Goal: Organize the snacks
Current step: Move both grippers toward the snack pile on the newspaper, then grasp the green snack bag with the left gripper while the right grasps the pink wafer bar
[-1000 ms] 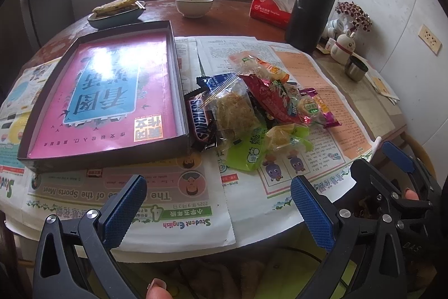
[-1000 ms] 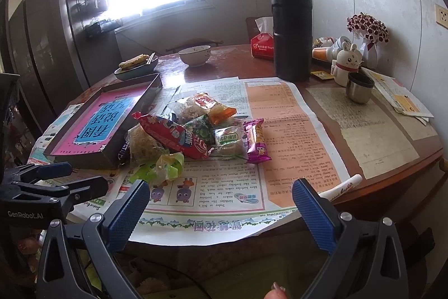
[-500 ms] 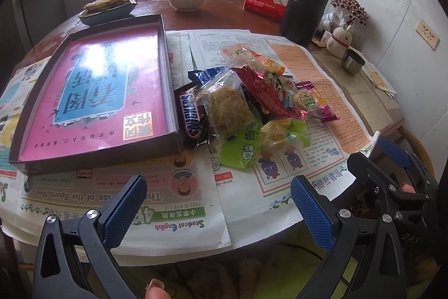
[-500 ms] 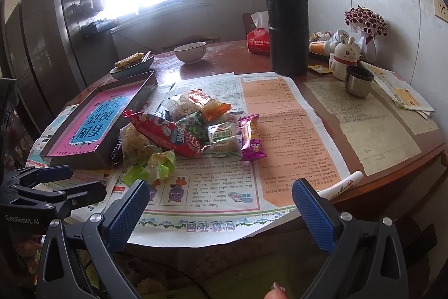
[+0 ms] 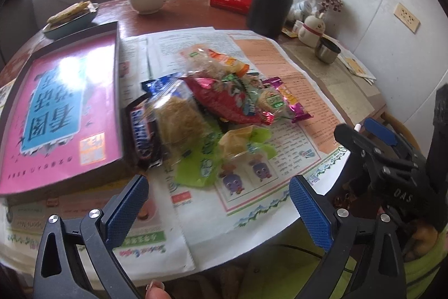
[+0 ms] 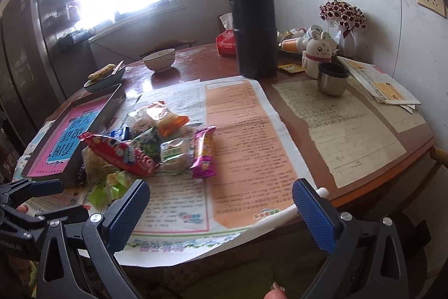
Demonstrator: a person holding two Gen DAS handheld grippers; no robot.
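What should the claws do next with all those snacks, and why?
Probably ease the left claw forward to the brown chocolate bar, the snack lying nearest the shallow dark box with the pink lining. Both claws are open and empty, the right claw too, and every snack is in a heap on the newspaper, none in the box.

Snack packets (image 5: pixel 224 102) heaped on newspaper beside pink-lined tray (image 5: pixel 117 52).

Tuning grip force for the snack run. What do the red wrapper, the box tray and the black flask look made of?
Red wrapper: thin glossy plastic film, crinkled, with highlights. Box tray: looks like matte dark cardboard with thin straight walls; a shiny pink printed sheet lines it. Black flask: probably coated metal, satin black body, bare silver threaded neck.
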